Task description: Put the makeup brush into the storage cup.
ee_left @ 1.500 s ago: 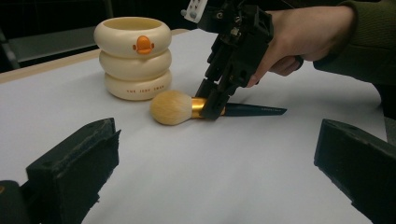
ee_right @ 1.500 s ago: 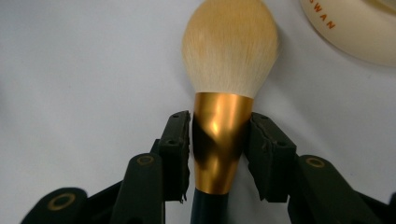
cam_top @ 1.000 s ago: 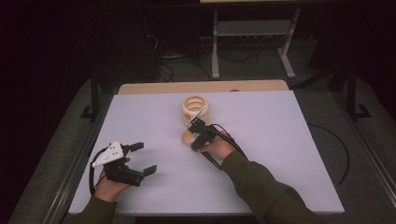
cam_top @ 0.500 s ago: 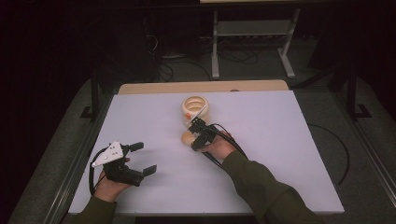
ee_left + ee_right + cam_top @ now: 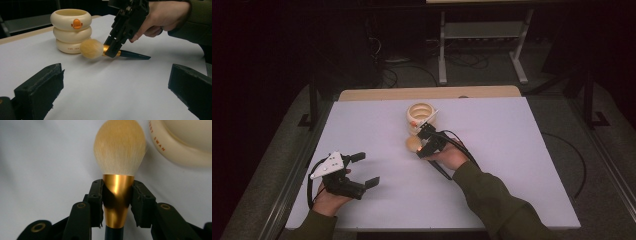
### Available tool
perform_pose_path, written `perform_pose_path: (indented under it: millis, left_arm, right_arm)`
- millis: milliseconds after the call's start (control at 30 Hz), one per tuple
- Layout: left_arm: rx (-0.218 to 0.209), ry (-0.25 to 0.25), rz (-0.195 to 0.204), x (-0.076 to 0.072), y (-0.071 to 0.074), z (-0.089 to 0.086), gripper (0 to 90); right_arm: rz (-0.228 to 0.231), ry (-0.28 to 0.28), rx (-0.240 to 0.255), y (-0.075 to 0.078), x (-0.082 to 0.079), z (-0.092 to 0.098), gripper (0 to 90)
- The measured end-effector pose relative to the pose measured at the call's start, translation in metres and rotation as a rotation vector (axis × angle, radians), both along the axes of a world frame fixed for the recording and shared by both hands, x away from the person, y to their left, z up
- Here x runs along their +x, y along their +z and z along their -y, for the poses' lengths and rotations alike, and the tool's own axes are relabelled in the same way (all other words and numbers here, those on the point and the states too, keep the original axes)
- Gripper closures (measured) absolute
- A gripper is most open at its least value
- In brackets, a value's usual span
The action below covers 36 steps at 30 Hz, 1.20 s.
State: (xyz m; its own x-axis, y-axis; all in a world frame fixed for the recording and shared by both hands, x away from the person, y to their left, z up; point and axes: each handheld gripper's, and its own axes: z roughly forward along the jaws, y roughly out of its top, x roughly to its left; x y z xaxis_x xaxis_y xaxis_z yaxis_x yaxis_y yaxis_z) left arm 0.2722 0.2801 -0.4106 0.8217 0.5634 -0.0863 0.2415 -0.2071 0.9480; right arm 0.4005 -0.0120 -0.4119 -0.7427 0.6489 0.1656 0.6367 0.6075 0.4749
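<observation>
Brush [image 5: 117, 177]: it is held by its gold collar, and its soft tan tip is pointed toward the pot. In the left gripper view [image 5: 105, 50] its dark handle tip is seen near the table, tilted a little down.
Right gripper [image 5: 117, 202]: it is closed tight on the brush, with one black pad pressed on each side of the gold part. It is seen in the high view [image 5: 424, 145] near the middle of the table.
Pot [image 5: 71, 30]: a cream pot made of three fat rings is stood upright just beside the brush tip. An orange mark is seen on its top ring.
Left gripper [image 5: 362, 170]: its jaws are spread wide with nothing between them. It is kept well apart from the brush, near the left front of the table.
Table [image 5: 512, 150]: it is covered in white.
</observation>
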Motion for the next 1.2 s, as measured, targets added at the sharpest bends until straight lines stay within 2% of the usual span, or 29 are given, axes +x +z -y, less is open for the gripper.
perform_pose_path:
  millis: [700,833,933,1033,1100,1200]
  left_arm:
    - [0.000,0.003,-0.001,0.000,0.000,0.000,0.0]
    - [0.000,0.005,-0.006,0.000,0.000,0.000,0.0]
    - [0.003,0.004,-0.002,-0.001,0.000,0.000,0.0]
    - [0.000,0.005,-0.002,0.000,0.000,0.000,0.0]
    - [0.001,0.004,0.000,0.000,0.000,0.000,0.0]
    - [0.001,0.003,-0.001,0.000,0.000,0.000,0.0]
  right_arm:
    - [0.046,-0.018,0.151,0.014,-0.007,0.029,63.3]
    - [0.068,-0.020,0.183,0.014,-0.009,0.036,63.2]
    - [0.064,-0.028,0.189,0.014,-0.009,0.039,63.3]
    - [0.074,-0.041,0.215,0.015,-0.010,0.045,63.3]
    - [0.091,-0.031,0.224,0.015,-0.009,0.048,63.3]
    - [0.088,-0.045,0.239,0.017,-0.010,0.051,63.3]
